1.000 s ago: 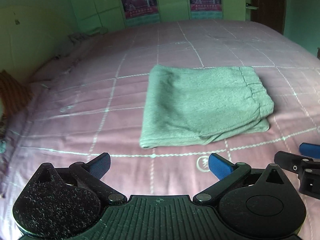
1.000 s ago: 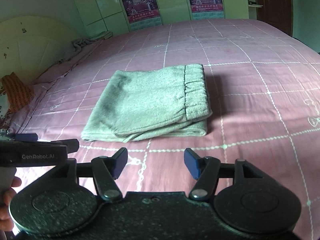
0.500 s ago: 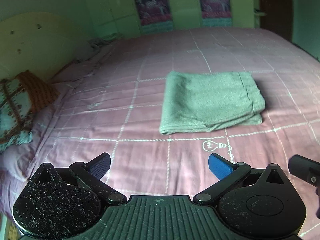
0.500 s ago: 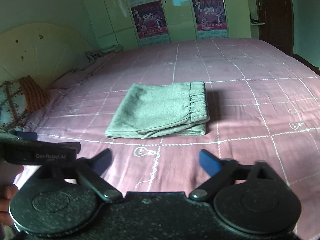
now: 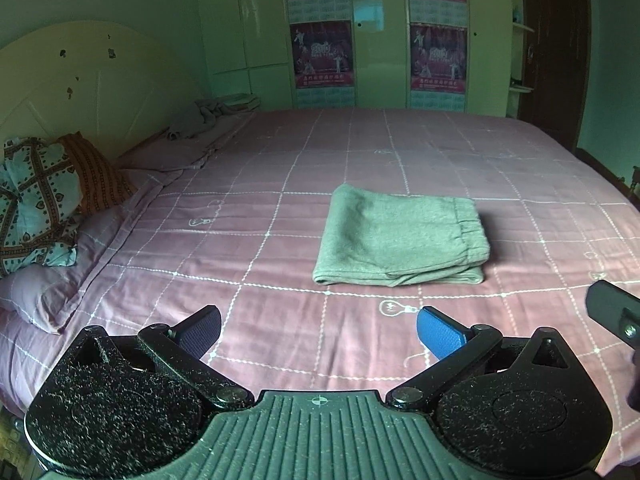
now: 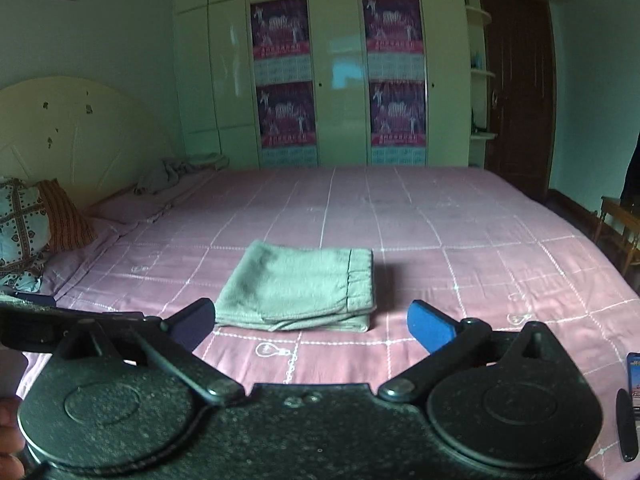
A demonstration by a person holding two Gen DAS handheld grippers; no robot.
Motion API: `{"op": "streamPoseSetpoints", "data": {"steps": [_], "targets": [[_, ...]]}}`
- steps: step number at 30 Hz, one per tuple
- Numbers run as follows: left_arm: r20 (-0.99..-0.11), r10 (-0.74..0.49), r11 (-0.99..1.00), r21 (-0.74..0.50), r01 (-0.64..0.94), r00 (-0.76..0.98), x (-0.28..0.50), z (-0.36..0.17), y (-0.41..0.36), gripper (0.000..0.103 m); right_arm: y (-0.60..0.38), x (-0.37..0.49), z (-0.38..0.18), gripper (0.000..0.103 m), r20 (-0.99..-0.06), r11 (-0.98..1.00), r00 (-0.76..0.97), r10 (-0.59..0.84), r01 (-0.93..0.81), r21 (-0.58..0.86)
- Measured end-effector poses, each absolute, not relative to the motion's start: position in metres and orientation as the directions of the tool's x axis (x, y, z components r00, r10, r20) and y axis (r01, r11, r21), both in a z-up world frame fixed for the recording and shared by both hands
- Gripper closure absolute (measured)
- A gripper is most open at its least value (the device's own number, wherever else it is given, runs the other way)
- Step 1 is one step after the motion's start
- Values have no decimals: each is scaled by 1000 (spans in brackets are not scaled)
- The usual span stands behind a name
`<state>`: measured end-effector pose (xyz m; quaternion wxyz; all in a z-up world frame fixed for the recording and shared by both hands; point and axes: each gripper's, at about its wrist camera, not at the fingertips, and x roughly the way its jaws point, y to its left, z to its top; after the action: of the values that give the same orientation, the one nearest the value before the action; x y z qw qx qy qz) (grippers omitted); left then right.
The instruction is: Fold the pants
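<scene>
The grey-green pants (image 5: 400, 238) lie folded into a neat rectangle on the pink checked bed sheet (image 5: 280, 184), elastic waistband at the right. In the right wrist view the same folded pants (image 6: 298, 288) lie ahead, past the fingers. My left gripper (image 5: 318, 330) hangs open well short of the pants, nothing between its blue pads. My right gripper (image 6: 310, 324) is open wide too, and holds nothing. A piece of the right gripper (image 5: 612, 312) shows at the right edge of the left wrist view.
Patterned pillows (image 5: 36, 200) and a pink pillow (image 5: 44, 288) lie at the left by the headboard (image 5: 80, 88). A crumpled grey cloth (image 5: 212, 114) sits at the far corner. Wardrobe doors with posters (image 6: 336, 80) stand behind the bed; a wooden chair (image 6: 624, 224) stands at the right.
Both grippers have pulled back and up from the pants, which now look smaller and farther off. The right gripper's jaws have spread wider. The pants have not moved.
</scene>
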<state>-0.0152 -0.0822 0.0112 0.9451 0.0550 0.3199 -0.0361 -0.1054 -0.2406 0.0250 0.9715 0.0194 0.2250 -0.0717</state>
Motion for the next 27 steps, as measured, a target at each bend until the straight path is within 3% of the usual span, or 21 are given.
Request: {"op": "streamPoseSetpoints", "data": {"steps": [27], "targets": [[-555,-91,989,49,141,827,-41,37,-110,0,-258,-114,38,1,-393,979,900,-191,205,-6]]}}
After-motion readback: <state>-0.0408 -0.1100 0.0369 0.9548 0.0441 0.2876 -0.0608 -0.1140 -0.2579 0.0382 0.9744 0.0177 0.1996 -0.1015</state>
